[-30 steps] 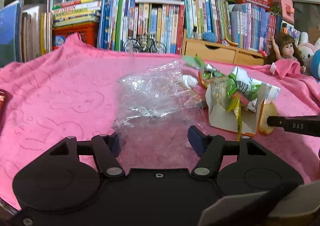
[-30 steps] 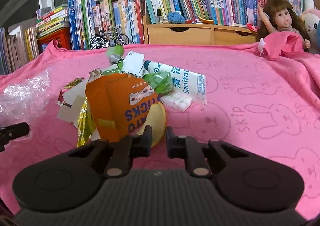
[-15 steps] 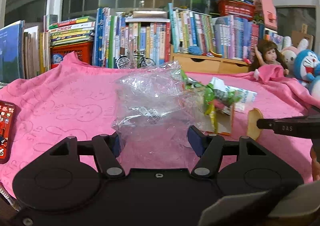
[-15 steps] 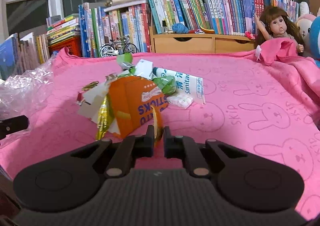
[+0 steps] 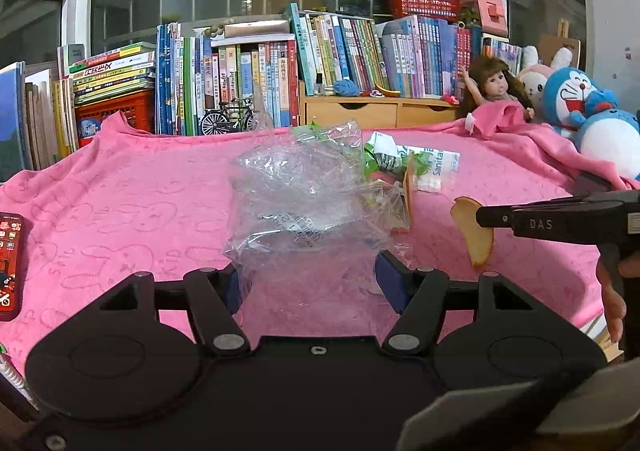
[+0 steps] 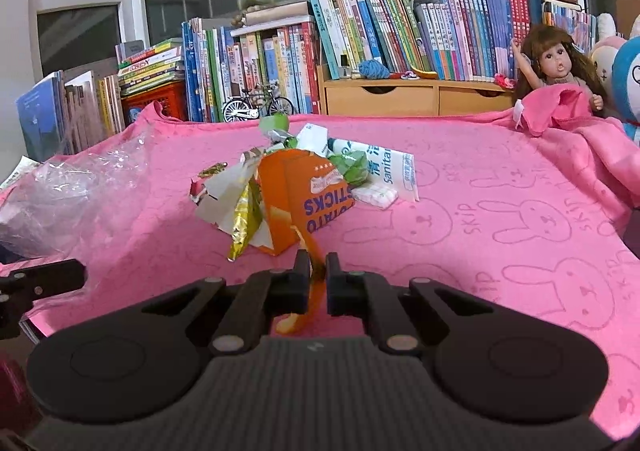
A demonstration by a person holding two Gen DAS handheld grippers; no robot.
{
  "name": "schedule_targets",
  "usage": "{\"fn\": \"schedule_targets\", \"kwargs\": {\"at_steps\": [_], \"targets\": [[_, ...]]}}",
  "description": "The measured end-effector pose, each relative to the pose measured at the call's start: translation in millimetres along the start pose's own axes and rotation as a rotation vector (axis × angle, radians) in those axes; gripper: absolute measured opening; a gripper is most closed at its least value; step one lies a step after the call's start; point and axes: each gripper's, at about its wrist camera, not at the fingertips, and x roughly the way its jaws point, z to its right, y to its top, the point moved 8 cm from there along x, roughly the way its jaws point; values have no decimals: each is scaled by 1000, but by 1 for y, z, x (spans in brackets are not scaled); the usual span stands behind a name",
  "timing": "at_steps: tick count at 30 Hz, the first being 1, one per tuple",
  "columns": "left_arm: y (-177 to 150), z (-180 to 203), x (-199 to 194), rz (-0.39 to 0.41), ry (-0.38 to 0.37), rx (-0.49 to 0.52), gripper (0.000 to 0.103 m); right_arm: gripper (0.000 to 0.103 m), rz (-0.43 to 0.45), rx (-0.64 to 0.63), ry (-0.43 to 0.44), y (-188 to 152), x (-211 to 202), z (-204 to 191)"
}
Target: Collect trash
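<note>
Pink rabbit-print cloth underneath, crammed bookshelves behind.

Right gripper: clenched on a thin apple slice, jaws nearly together after a slight widening, slice edge-on between the pads and raised clear of the cloth. Just ahead of its fingertips, slightly to their left, an orange snack box marked STICKS, tipped over in a heap with gold foil, green wrappers and a white sanitary-wipe packet beyond. Far off ahead to the right, a doll tucked into a fold of cloth.

Left gripper: grasping a crumpled clear plastic bag, jaws set wide, the bag's lower part stretched between the blue pads and rising straight ahead. Apple slice just to the right of the bag, not touching. Trash heap partly hidden behind the bag. Off to the left, a red phone flat on the cloth. Far right, blue and pink plush toys.
</note>
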Motion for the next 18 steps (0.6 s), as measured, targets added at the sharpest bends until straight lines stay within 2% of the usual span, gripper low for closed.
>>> {"fn": "schedule_targets", "kwargs": {"at_steps": [2, 4, 5, 6, 14, 18], "targets": [[-1, 0, 1, -7, 2, 1, 63, 21, -8, 17, -9, -3, 3, 3], [-1, -1, 1, -10, 6, -2, 64, 48, -12, 26, -4, -5, 5, 5], [-1, -2, 1, -12, 8, -3, 64, 57, -11, 23, -2, -6, 6, 4], [0, -2, 3, -14, 9, -3, 64, 61, -15, 18, -7, -7, 8, 3], [-3, -3, 10, -33, 9, -2, 64, 78, -40, -16, -75, -21, 24, 0], [-5, -3, 12, -40, 5, 3, 64, 80, -40, -35, -88, -28, 29, -1]]}}
